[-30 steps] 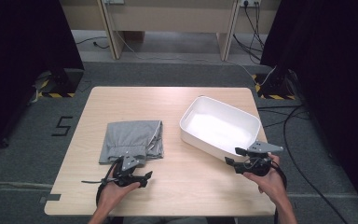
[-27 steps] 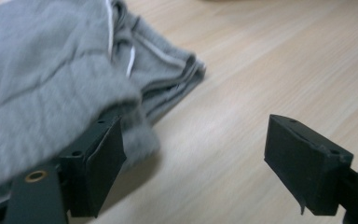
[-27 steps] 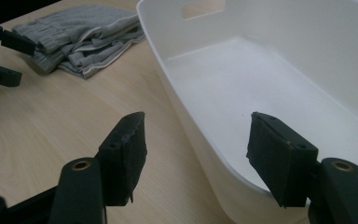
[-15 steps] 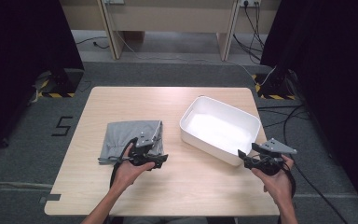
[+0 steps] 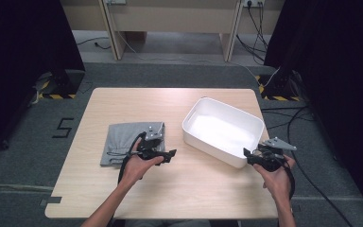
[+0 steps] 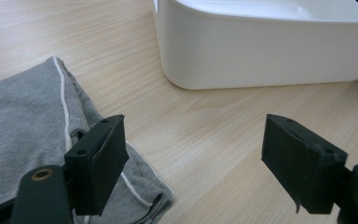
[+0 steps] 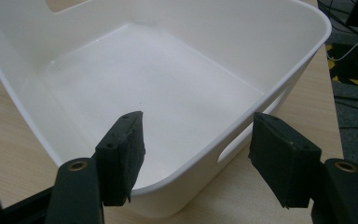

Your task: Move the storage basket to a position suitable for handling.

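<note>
The left gripper had moved up to the grey cloth's near corner, fingers wide and empty like the right gripper's, poised beside the white bin.

Place: a recording lab or studio where I work.
Floor: grey carpet with yellow-black hazard tape and a taped "5" off to my left gripper's left.
Surroundings: black curtains, loose cables beyond the plain wooden table.
</note>
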The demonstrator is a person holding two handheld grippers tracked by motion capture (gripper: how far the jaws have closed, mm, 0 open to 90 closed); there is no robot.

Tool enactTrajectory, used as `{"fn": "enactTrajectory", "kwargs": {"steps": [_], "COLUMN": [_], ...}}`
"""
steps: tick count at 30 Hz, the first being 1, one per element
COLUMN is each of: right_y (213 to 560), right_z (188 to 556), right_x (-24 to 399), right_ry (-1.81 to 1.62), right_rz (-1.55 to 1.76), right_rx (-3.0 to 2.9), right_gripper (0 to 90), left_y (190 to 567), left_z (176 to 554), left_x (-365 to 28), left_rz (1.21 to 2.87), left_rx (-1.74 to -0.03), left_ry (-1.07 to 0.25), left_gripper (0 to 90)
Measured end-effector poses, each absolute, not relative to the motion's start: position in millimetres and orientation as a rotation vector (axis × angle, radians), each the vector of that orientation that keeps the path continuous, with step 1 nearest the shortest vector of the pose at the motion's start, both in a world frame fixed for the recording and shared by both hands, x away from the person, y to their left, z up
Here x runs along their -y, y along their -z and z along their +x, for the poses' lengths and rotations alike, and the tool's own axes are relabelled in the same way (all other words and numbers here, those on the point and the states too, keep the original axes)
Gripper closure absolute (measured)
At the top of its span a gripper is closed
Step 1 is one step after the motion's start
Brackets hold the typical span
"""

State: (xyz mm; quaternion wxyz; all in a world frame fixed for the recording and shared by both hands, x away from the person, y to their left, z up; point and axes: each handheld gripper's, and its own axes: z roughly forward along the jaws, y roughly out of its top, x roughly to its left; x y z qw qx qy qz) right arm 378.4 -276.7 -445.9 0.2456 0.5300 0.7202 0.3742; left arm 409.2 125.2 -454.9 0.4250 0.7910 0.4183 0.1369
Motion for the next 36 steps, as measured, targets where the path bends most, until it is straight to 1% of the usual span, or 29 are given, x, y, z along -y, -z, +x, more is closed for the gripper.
{"fn": "enactTrajectory", "kwargs": {"steps": [7, 14, 16, 20, 28, 29, 31, 36], "right_y": [447, 448, 451, 451, 450, 450, 449, 449], "right_z": [383, 393, 398, 401, 406, 407, 410, 419], "right_x": [280, 287, 286, 287, 294, 294, 294, 296], "right_ry": [-1.026, -1.054, -1.039, -1.049, -1.067, -1.063, -1.046, -1.018], "right_rz": [1.41, 1.35, 1.348, 1.343, 1.342, 1.34, 1.331, 1.325], "right_rx": [-2.008, -2.076, -2.109, -2.121, -2.136, -2.139, -2.144, -2.13], "right_gripper": [36.9, 48.2, 48.2, 49.7, 56.2, 56.8, 58.2, 62.7], "left_y": [455, 451, 450, 450, 456, 456, 457, 456], "left_z": [413, 413, 412, 410, 409, 408, 408, 403], "left_x": [-124, -122, -121, -117, -98, -96, -93, -88], "left_rz": [1.956, 1.937, 1.931, 1.935, 1.914, 1.929, 1.932, 1.957], "left_rx": [-1.059, -1.051, -1.047, -1.027, -0.985, -0.987, -0.989, -0.977], "left_ry": [-0.314, -0.296, -0.297, -0.277, -0.148, -0.166, -0.172, -0.198], "left_gripper": [21.6, 21.8, 22.2, 26.1, 33.3, 31.3, 30.1, 33.3]}}
